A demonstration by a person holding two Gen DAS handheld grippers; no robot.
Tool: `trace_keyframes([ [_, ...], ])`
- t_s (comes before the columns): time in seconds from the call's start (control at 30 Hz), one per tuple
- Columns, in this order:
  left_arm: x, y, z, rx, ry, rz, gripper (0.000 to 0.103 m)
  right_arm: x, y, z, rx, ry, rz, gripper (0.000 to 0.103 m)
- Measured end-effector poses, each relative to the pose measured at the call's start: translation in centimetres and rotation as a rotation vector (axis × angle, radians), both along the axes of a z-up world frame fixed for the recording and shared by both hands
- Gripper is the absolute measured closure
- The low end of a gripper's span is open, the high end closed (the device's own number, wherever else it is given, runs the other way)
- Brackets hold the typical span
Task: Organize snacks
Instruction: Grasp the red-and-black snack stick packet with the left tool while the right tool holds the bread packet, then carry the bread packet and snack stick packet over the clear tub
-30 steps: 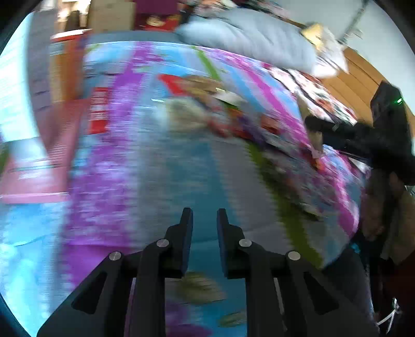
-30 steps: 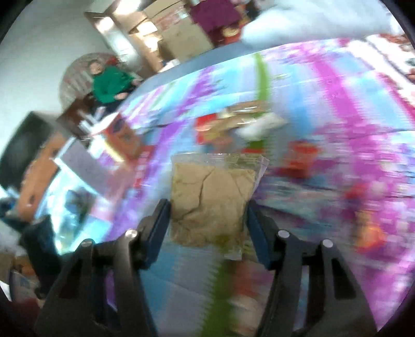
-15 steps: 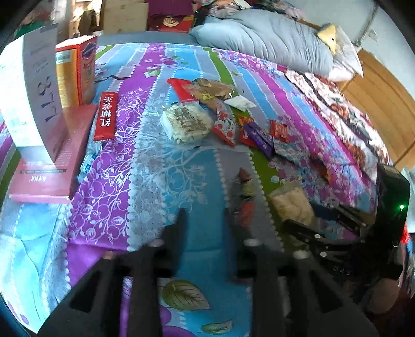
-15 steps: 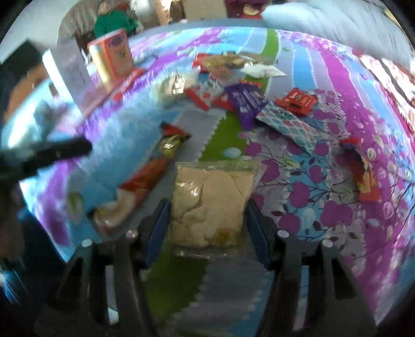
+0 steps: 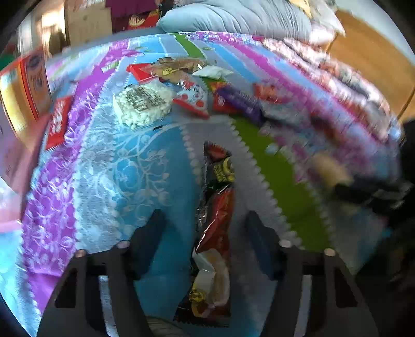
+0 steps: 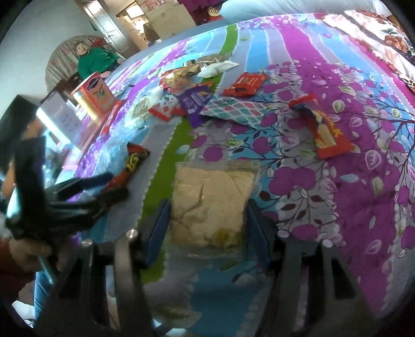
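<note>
A long red and black snack packet (image 5: 215, 228) lies on the patterned bedspread (image 5: 124, 166), between the wide-open fingers of my left gripper (image 5: 205, 228). It also shows in the right wrist view (image 6: 127, 168). My right gripper (image 6: 208, 210) holds a clear bag of pale beige snack (image 6: 210, 204) between its fingers, low over the bedspread (image 6: 337, 181). The left gripper shows in the right wrist view (image 6: 103, 186) at the left.
Several snack packets lie scattered further up the bed: a white puffed-snack bag (image 5: 142, 103), a purple packet (image 6: 194, 99), red packets (image 6: 245, 84), an orange-red wrapper (image 6: 324, 132). An orange box (image 6: 93, 94) and flat pink box (image 5: 15, 160) stand at the left. Pillows (image 5: 233, 18) lie behind.
My left gripper has opened wide and moved down around the long red packet. My right gripper has carried the beige bag down to the near part of the bed.
</note>
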State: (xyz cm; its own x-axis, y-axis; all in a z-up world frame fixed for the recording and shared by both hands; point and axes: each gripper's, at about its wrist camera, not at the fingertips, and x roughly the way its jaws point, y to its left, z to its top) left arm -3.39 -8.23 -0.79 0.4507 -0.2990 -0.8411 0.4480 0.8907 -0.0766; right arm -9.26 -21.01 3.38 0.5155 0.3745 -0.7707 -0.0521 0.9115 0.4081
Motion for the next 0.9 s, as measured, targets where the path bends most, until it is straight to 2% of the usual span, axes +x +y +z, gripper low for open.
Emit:
trace_keyframes([
  [0.03, -0.3, -0.1, 0.0, 0.009, -0.015, -0.005, 0.057, 0.0, -0.1, 0.0, 0.0, -0.001, -0.003, 0.044],
  [0.07, -0.4, -0.1, 0.1, 0.006, -0.02, -0.006, 0.079, 0.0, -0.1, 0.0, -0.001, -0.003, -0.004, 0.044],
  [0.17, -0.1, 0.6, 0.5, -0.002, -0.007, 0.036, 0.083, 0.0, 0.0, 0.3, -0.014, -0.014, -0.001, 0.044],
  [0.27, -0.2, 1.4, 1.7, 0.02, -0.035, 0.075, 0.084, 0.0, 0.4, 1.0, -0.028, -0.031, 0.002, 0.044],
  [0.6, -1.1, 8.3, 11.7, 0.077, -0.262, 0.306, 0.084, 1.2, 4.4, 7.0, -0.07, -0.141, 0.067, 0.044],
  [0.73, -1.8, 10.9, 14.3, 0.077, -0.33, 0.357, 0.084, 1.7, 6.7, 9.7, -0.071, -0.19, 0.106, 0.044],
  [0.9, -3.3, 13.8, 16.9, 0.037, -0.381, 0.408, 0.084, 2.5, 9.6, 13.2, -0.074, -0.245, 0.152, 0.044],
])
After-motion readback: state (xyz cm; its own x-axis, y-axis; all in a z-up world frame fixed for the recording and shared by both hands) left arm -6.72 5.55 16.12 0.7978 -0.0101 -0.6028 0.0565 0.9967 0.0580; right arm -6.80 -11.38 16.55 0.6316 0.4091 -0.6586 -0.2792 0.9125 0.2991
